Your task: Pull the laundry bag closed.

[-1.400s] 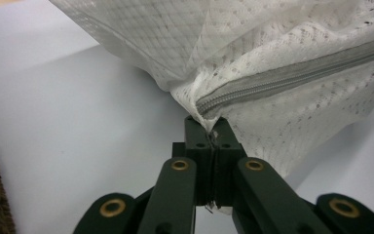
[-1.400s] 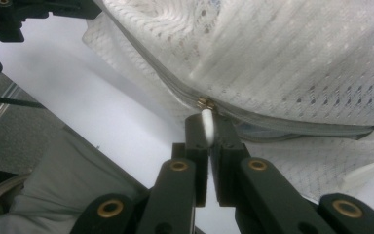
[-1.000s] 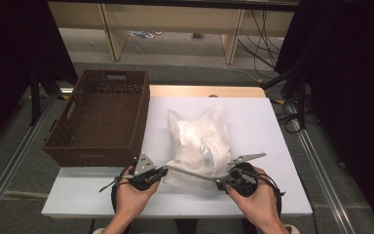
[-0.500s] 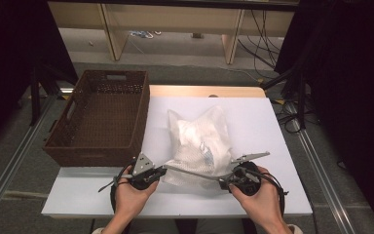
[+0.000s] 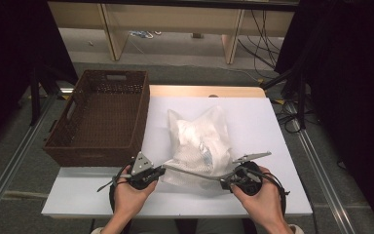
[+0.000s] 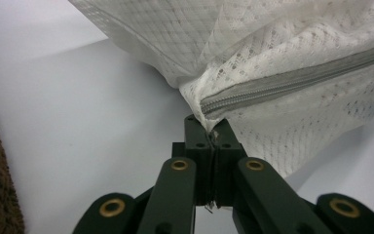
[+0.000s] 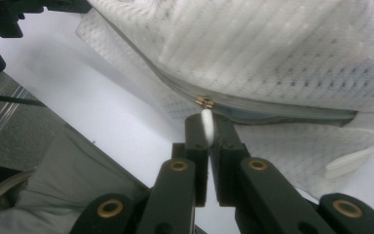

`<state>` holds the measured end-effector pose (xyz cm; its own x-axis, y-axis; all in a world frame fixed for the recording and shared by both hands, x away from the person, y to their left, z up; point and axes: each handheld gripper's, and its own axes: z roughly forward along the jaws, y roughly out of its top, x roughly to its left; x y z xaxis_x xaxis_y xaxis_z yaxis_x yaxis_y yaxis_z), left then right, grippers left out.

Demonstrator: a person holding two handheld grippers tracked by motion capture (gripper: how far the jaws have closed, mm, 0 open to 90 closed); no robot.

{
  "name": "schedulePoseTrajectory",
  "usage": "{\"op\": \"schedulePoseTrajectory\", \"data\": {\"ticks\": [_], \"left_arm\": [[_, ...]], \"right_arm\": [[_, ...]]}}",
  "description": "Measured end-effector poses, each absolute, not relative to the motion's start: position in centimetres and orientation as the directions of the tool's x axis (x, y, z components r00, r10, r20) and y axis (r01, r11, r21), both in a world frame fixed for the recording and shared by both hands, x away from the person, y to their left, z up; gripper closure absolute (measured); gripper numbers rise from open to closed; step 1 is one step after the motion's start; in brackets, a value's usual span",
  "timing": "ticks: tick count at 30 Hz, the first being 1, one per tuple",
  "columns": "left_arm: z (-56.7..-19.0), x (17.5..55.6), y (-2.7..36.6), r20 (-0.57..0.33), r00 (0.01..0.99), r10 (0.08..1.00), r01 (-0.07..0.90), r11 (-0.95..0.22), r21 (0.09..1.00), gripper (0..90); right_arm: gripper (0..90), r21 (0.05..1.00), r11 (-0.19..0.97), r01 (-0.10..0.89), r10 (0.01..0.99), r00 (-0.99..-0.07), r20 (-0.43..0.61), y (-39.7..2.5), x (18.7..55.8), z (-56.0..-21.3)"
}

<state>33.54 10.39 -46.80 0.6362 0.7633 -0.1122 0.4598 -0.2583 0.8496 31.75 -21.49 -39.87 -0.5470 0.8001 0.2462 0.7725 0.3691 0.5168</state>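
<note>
A white table fills the middle of the high view, with a brown woven basket at its left edge and a white mesh laundry bag lying at the centre, its zippered edge toward the bottom of the frame. The work looks to be running the zipper along that edge, and it seems only partly done: in the right gripper view the slider sits mid-seam, closed teeth to one side, a gap to the other. The left gripper has its jaws pressed together on the bag's corner, just where the zipper ends; the right gripper pinches the white pull tab below the slider. What is left, I judge, is drawing the slider to the seam's end. The bag's contents are blurred behind the mesh, and which way the slider travels cannot be told.
</note>
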Motion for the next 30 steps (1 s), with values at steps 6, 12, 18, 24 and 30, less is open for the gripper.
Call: {"op": "schedulePoseTrajectory", "data": {"ticks": [6, 12, 18, 24, 30], "left_arm": [[-46.80, 33.54, 10.40, -0.112, 0.636, 0.764, 0.459, -0.258, 0.850, 87.9], [-46.80, 33.61, 10.70, -0.106, 0.638, 0.763, 0.462, -0.269, 0.845, 87.9], [-46.90, 33.68, 10.73, -0.110, 0.628, 0.771, 0.462, -0.255, 0.849, 87.9], [-46.88, 33.69, 10.75, -0.111, 0.628, 0.770, 0.464, -0.256, 0.848, 87.8], [-46.93, 33.77, 10.86, -0.113, 0.628, 0.770, 0.466, -0.256, 0.847, 87.8]], "right_arm": [[87.7, 0.519, 0.368, 0.772, 0.802, -0.545, 0.243, -21.51, 31.74, -39.85], [87.7, 0.514, 0.360, 0.779, 0.809, -0.535, 0.244, -21.58, 31.72, -39.84], [87.7, 0.520, 0.338, 0.785, 0.822, -0.516, 0.244, -21.57, 31.53, -39.83], [87.6, 0.526, 0.357, 0.772, 0.810, -0.536, 0.238, -21.82, 31.70, -39.96], [87.7, 0.519, 0.349, 0.781, 0.817, -0.524, 0.240, -21.84, 31.65, -40.01]]}}
